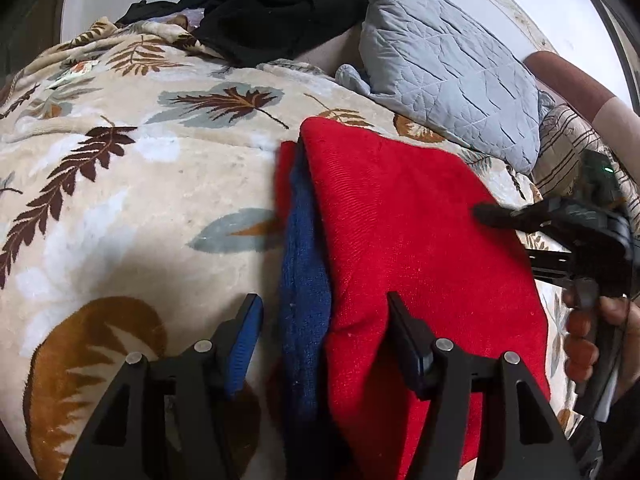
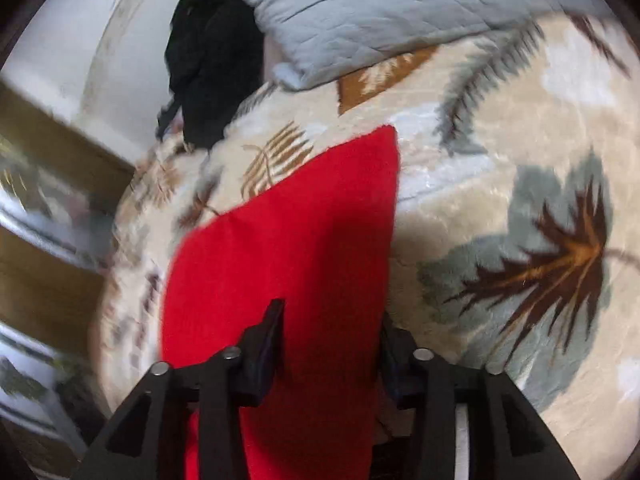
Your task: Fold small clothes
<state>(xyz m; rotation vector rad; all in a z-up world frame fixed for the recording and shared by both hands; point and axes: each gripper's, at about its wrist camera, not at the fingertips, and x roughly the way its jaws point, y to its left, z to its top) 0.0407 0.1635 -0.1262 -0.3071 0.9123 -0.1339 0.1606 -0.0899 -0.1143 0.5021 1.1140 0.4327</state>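
Note:
A red cloth [image 1: 408,240] lies folded over on the leaf-patterned blanket [image 1: 140,200], with a blue layer [image 1: 304,280] showing along its left edge. My left gripper [image 1: 324,316] is open, its jaws straddling the cloth's near left edge just above it. My right gripper [image 1: 496,214] comes in from the right over the cloth's right side. In the right wrist view the right gripper [image 2: 332,320] is open, its jaws straddling the red cloth [image 2: 288,240].
A grey quilted pillow [image 1: 448,64] lies behind the cloth. A pile of black clothing [image 1: 272,4] sits at the back of the bed. The blanket [image 2: 500,160] spreads left and right. A wooden frame [image 2: 48,152] shows beyond the bed edge.

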